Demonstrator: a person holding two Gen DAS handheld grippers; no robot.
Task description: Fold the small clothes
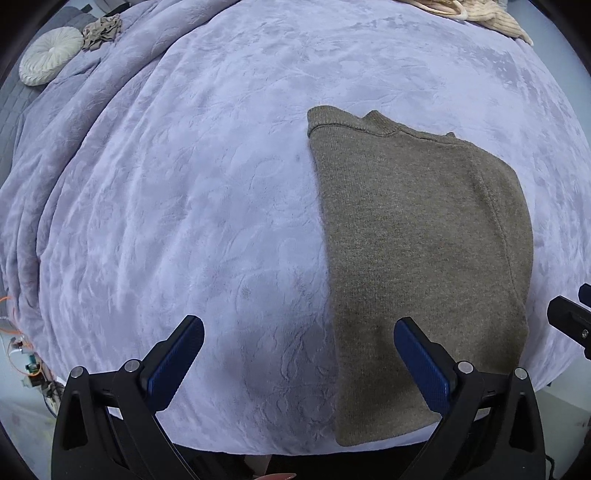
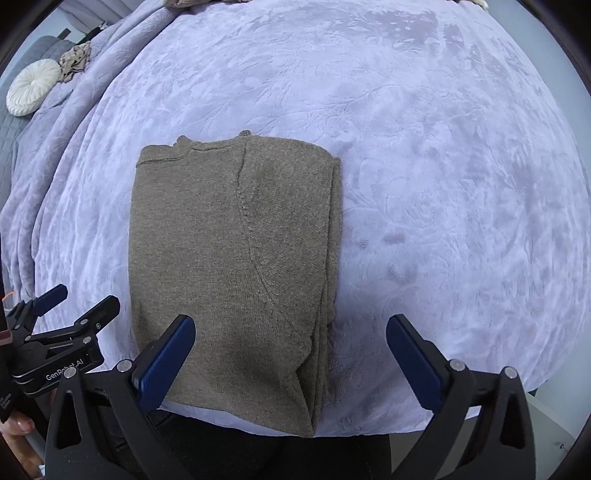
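Observation:
A brown knit sweater [image 1: 417, 258] lies flat on a lilac blanket [image 1: 203, 184], folded lengthwise into a long strip, collar at the far end and hem at the near bed edge. It also shows in the right wrist view [image 2: 229, 258]. My left gripper [image 1: 299, 328] is open and empty, above the blanket at the sweater's near left edge. My right gripper [image 2: 290, 326] is open and empty, above the sweater's near right part. The left gripper shows in the right wrist view [image 2: 83, 301], and the right gripper's fingers [image 1: 569, 317] show in the left wrist view.
A round white cushion [image 1: 50, 55] and a crumpled beige cloth [image 1: 101, 31] lie far left. Cream clothes [image 1: 491, 14] lie at the far right edge. The bed's near edge runs just under both grippers. The lilac blanket [image 2: 443, 166] stretches right of the sweater.

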